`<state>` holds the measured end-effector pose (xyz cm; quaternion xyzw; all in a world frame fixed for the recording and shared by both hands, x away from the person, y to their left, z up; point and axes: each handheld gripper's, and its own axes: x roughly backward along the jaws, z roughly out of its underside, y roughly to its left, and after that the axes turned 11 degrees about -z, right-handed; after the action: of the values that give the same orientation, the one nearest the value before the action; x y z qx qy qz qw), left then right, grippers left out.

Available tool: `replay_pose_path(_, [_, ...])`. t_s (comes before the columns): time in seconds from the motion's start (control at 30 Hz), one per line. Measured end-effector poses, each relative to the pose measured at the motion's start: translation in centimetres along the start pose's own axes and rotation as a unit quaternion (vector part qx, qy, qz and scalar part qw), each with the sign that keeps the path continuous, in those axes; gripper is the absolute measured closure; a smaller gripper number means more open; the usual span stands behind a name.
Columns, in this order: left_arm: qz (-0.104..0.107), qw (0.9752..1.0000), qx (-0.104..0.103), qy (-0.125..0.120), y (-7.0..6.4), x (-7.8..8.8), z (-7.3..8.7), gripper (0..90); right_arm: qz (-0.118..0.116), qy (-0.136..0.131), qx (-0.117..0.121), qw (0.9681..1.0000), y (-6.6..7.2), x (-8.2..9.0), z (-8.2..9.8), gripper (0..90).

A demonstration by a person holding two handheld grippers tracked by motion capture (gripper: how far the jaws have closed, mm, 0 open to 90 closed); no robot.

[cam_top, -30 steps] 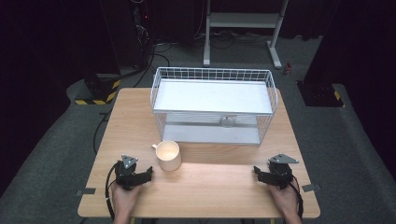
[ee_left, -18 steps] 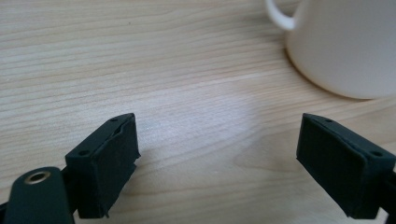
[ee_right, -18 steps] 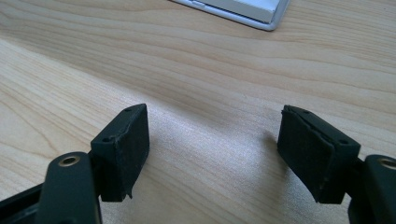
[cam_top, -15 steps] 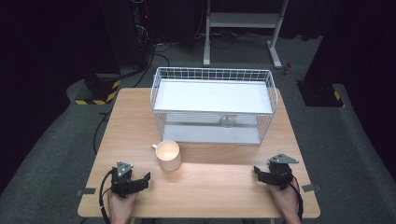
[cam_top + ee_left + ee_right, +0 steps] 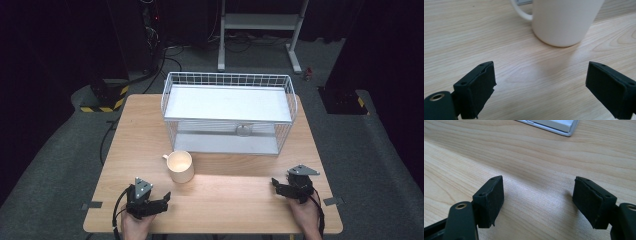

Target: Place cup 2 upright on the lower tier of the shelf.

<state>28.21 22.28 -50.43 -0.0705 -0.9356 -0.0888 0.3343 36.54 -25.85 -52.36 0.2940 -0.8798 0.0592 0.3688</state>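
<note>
Because the cup (image 5: 180, 166) stands alone near the lower middle of the high view, with its handle pointing to the upper left, a bump could knock it over. It sits on the bench (image 5: 225, 200), just in front of the white wire basket (image 5: 228, 112). In the left gripper view the cup (image 5: 564, 21) fills the top of the frame, still apart from the black pads.

The left tongs (image 5: 159, 204) sit at the lower left of the high view and point toward the cup. Their jaws have just been opening and now stand wide, with nothing between them. If they push in too low or off to one side, I think one pad could hit the cup and slide it into the basket. If they squeeze only the rim, the smooth cup might slip out.

The right tongs (image 5: 278, 186) wait at the lower right, also wide and holding nothing, well apart from the cup.
</note>
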Motion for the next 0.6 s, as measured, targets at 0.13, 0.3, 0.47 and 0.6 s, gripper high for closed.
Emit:
replay_pose_path(0.13, [0.003, 0.9999, -0.014, 0.002, -1.0, -0.5, -0.6, 8.2, 0.0, 0.0, -0.002, 1.0, 0.0, 0.0, 0.0, 25.1])
replay_pose_path(0.3, [0.009, 0.9998, -0.018, 0.004, -1.8, -1.1, -1.2, 6.7, 0.0, 0.0, -0.002, 1.0, 0.0, 0.0, 0.0, 25.1])
replay_pose_path(0.47, [0.012, 0.9997, -0.019, 0.012, -2.3, -1.9, -2.1, 4.2, 0.0, 0.0, -0.002, 1.0, 0.0, 0.0, 0.0, 25.1])
replay_pose_path(0.6, [0.016, 0.9995, -0.021, 0.017, -2.3, -2.5, -3.0, 2.8, 0.0, 0.0, -0.002, 1.0, 0.0, 0.0, 0.0, 25.1])
